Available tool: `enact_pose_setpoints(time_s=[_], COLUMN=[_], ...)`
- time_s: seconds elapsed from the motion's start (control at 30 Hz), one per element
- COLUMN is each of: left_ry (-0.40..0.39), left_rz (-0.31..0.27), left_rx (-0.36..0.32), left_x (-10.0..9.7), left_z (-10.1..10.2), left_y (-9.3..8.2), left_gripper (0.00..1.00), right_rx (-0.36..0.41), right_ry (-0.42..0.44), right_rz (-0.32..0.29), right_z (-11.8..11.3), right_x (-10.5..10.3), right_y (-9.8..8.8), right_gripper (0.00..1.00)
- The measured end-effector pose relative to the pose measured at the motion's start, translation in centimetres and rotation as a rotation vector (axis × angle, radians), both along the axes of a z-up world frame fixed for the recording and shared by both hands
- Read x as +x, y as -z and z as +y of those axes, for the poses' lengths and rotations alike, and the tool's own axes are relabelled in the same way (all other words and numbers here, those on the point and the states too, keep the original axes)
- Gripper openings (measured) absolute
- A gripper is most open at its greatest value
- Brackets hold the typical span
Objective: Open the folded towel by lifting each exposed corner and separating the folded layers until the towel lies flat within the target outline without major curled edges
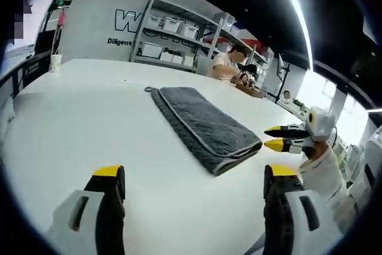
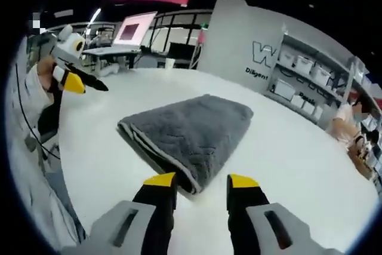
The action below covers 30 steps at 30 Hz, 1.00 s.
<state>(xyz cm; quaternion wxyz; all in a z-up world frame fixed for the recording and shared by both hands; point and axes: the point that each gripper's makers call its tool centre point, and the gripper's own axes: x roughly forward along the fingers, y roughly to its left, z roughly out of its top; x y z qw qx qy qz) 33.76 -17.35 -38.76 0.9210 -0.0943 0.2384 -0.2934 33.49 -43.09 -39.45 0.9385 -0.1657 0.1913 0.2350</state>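
where it lies on the white bench (image 1: pixel 89 117), the grey towel (image 1: pixel 203 125) is folded to a long thick rectangle, pale edging showing, hanging loop at its far end. right gripper (image 2: pixel 200 184): jaws parted, empty, just short of its near corner. left gripper (image 1: pixel 194 174): jaws wide, empty, well back.

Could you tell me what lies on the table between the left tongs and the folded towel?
Nothing: in the left gripper view, bare white table separates the open left tongs from the grey towel.
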Motion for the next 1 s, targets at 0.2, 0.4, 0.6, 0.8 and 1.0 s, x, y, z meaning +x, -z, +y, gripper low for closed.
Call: enact_pose_setpoints(time_s=[0.2,0.4,0.6,0.8,1.0], left_ry=[0.010,0.015,0.028,0.049,0.041], left_rz=[0.001,0.003,-0.010,-0.038,-0.035], left_rx=[0.009,0.019,0.028,0.019,0.014], left_x=[0.1,0.1,0.0,-0.3,-0.4], left_z=[-0.4,-0.5,-0.6,-0.8,-0.1], left_y=[0.0,0.1,0.1,-0.2,-0.1], left_gripper=[0.97,0.97,0.99,0.99,0.99], right_rx=[-0.009,-0.022,-0.045,-0.024,-0.015], right_ry=[0.079,0.117,0.117,0.082,-0.006], right_rz=[0.033,0.067,0.091,0.072,0.035], right_z=[-2.0,-3.2,-3.5,-2.0,0.7], right_x=[-0.5,-1.1,-1.7,-1.8,-1.2], right_y=[0.0,0.5,1.0,0.1,-0.8], right_gripper=[0.73,0.95,0.99,0.99,0.80])
